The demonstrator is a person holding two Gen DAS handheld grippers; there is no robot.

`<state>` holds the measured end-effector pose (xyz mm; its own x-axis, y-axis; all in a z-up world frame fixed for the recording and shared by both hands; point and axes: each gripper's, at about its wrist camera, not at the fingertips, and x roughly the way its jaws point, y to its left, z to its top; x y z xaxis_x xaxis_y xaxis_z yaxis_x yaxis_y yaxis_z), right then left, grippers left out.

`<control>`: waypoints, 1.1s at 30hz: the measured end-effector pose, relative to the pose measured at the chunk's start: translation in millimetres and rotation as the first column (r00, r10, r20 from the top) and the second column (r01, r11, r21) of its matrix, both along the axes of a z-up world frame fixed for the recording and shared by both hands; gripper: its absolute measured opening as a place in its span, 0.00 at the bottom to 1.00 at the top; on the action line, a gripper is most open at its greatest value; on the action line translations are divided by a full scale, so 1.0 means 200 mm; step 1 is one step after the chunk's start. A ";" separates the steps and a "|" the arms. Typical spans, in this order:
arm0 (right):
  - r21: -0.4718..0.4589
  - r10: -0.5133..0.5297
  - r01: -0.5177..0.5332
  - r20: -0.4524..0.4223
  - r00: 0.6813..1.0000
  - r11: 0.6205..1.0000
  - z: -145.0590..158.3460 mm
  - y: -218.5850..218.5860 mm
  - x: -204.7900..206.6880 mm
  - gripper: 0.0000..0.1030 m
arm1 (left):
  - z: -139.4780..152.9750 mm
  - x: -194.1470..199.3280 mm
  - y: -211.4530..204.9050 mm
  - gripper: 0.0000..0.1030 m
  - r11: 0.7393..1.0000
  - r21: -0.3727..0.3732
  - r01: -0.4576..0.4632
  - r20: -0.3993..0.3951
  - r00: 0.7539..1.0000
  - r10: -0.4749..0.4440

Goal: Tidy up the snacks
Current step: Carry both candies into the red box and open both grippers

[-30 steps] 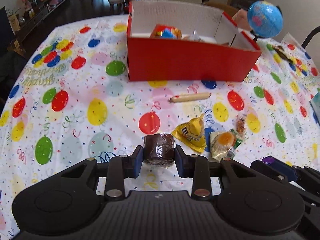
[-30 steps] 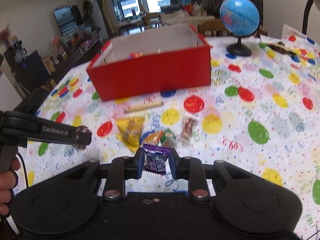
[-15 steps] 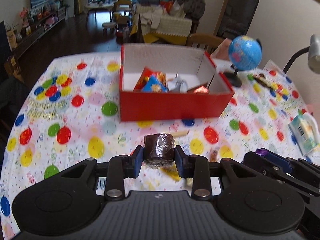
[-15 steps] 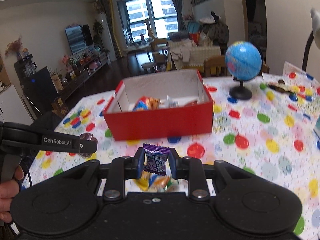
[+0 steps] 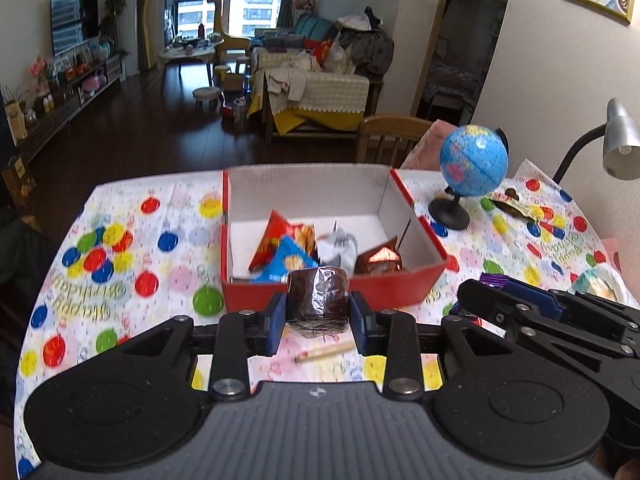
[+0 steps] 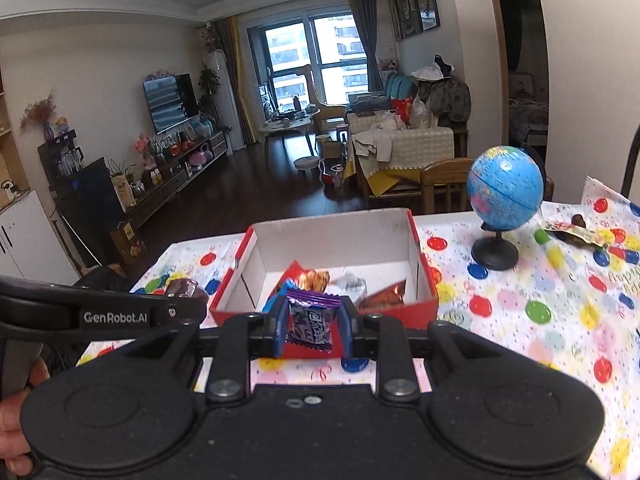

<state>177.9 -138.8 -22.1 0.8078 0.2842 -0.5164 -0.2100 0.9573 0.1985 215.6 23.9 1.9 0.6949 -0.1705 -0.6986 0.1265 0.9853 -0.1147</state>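
My left gripper (image 5: 318, 312) is shut on a dark brown wrapped cake (image 5: 318, 302), held in the air in front of the red box (image 5: 332, 294). My right gripper (image 6: 312, 326) is shut on a purple candy packet (image 6: 310, 322), also raised before the red box (image 6: 400, 312). Several snack packets (image 5: 288, 250) lie inside the box. In the left wrist view the right gripper (image 5: 476, 292) juts in from the right with the purple packet (image 5: 494, 279) at its tip. In the right wrist view the left gripper (image 6: 188, 300) comes in from the left, holding the brown cake (image 6: 182, 287).
A blue globe (image 5: 474, 162) on a black stand sits right of the box on the balloon-print tablecloth (image 5: 132, 248). A pale stick snack (image 5: 326, 352) lies on the cloth below my left fingers. A wooden chair (image 5: 390, 132) and a desk lamp (image 5: 618, 140) stand behind the table.
Both grippers have risen with their snacks still held. The views have tilted up from the tabletop to show the box's inside and the room. The loose snacks on the cloth have dropped below view.
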 end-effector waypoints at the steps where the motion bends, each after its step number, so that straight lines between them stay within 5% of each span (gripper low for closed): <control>1: 0.001 -0.001 0.001 0.000 1.000 1.000 0.00 0.00 0.02 0.23 | 0.00 0.02 0.00 0.32 1.000 0.000 0.000 0.004 1.000 0.000; 14: -0.024 0.012 -0.013 -0.049 0.999 1.000 -0.07 0.00 0.41 0.23 | -0.08 0.42 0.00 0.32 0.999 0.015 -0.049 -0.034 0.998 0.049; 33: -0.025 0.034 -0.041 -0.220 0.975 0.999 -0.46 0.02 0.87 0.23 | -0.43 0.85 -0.03 0.32 0.992 0.109 -0.065 -0.152 0.985 0.082</control>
<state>352.7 -135.7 -114.6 0.6631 0.2941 -0.6883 -0.2004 0.9558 0.2153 385.2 17.4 -85.1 0.5838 -0.0446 -0.8107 0.0419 0.9988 -0.0248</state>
